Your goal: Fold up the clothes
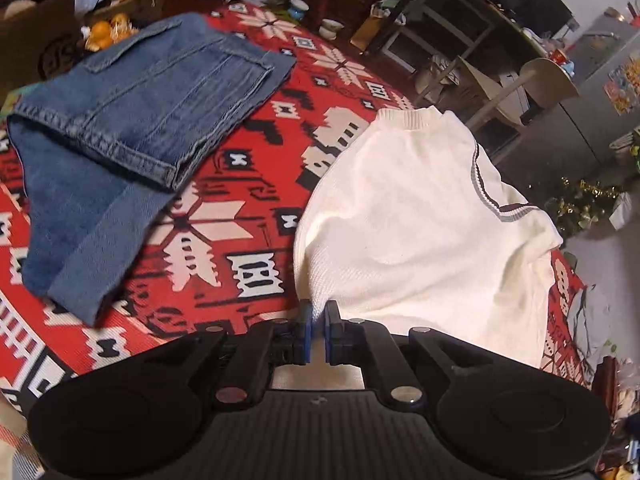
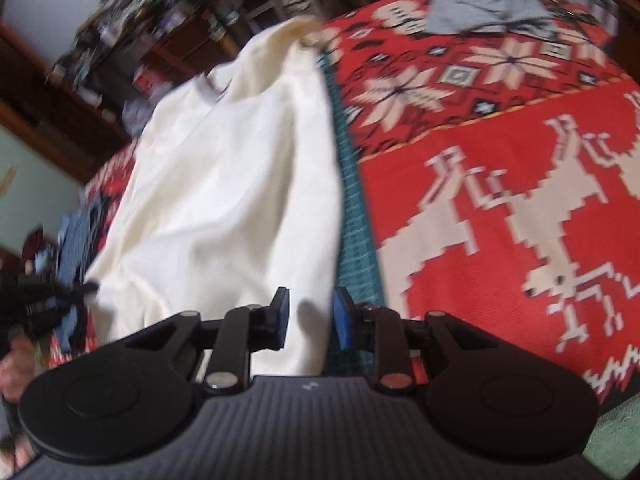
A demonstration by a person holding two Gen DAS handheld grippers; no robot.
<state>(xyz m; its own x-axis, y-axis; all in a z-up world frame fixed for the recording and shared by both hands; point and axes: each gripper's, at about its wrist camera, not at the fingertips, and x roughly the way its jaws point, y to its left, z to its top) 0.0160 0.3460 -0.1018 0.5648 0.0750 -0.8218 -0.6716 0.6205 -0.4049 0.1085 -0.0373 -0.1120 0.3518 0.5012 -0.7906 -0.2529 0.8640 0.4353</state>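
Note:
A white knit sweater (image 1: pixel 420 220) with a grey-striped V-neck lies on a red patterned blanket (image 1: pixel 224 216). My left gripper (image 1: pixel 318 320) is shut on the sweater's near left edge, with a thin fold of knit pinched between its blue pads. In the right wrist view the same sweater (image 2: pixel 224 184) drapes away from my right gripper (image 2: pixel 308 316). White cloth fills the gap between its blue pads, which press on it at the near right edge. The left gripper (image 2: pixel 52 300) shows as a dark blur at the far left of that view.
Folded blue denim (image 1: pixel 132 120) lies on the blanket to the left of the sweater. A grey garment (image 2: pixel 480 4) rests at the blanket's far end. A teal grid mat (image 2: pixel 354 240) runs beside the sweater. Cluttered shelves (image 1: pixel 432 28), a cardboard box (image 1: pixel 36 36) and bowls (image 1: pixel 298 8) ring the area.

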